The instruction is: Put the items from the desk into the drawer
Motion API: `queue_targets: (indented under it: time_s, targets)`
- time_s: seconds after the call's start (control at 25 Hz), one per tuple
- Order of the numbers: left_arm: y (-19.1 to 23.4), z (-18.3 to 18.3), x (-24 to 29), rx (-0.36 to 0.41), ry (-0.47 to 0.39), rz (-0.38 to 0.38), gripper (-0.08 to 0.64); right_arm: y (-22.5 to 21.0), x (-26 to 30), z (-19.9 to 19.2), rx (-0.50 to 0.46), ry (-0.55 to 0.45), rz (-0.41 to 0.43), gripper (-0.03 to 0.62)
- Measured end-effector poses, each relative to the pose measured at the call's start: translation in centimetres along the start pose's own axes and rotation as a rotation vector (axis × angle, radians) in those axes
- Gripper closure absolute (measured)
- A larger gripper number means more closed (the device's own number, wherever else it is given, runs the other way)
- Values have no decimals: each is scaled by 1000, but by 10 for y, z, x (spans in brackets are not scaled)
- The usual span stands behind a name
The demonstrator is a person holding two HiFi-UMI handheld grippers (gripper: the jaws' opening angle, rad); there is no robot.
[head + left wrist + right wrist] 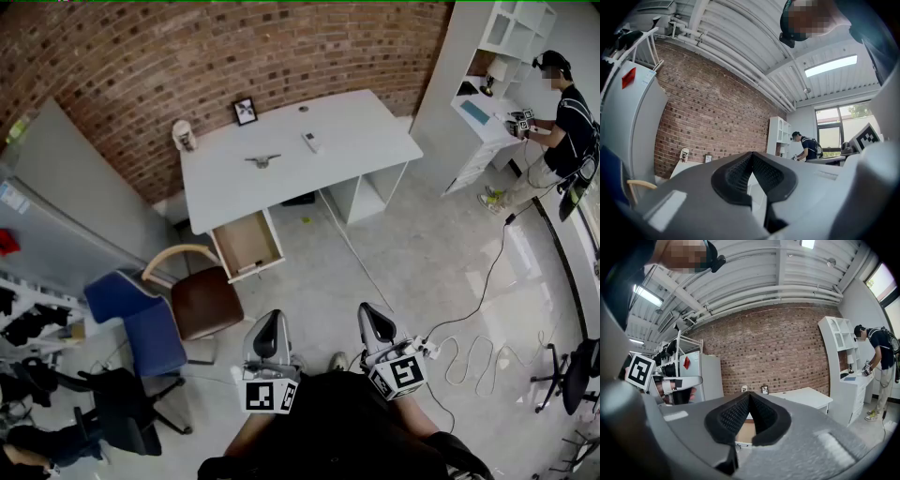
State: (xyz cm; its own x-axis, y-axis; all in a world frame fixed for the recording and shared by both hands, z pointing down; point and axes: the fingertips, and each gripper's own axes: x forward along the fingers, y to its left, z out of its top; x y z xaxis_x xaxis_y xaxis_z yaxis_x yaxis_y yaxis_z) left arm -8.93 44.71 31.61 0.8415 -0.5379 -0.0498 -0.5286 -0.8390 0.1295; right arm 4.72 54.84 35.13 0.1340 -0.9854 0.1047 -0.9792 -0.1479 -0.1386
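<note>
The white desk [356, 150] stands far ahead against the brick wall. On it are a patterned cup [184, 136], a small picture frame [245, 111], a grey clip-like item [263, 160] and a white remote-like item [311, 142]. Its wooden drawer [247, 242] is pulled out at the desk's front left and looks bare inside. My left gripper [269, 324] and right gripper [372, 317] are held low by my body, far from the desk, both shut with nothing between the jaws. In the right gripper view the desk [806, 397] and the drawer [744, 430] show beyond the shut right gripper [749, 396].
A brown chair [202, 300] stands just in front of the drawer, with a blue chair [141, 323] left of it. A white cable [469, 347] trails over the floor at right. Another person [562, 122] works at a white shelf unit [497, 56].
</note>
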Motion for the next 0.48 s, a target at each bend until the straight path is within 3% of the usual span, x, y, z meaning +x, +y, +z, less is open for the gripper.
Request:
queue_targets:
  time_s: [0.44, 0.48]
  targets:
    - [-3, -4, -2, -4, 14, -8, 541, -5, -5, 7, 21, -43, -32, 583]
    - [-3, -5, -2, -3, 15, -8, 541, -5, -4, 7, 19, -46, -33, 521]
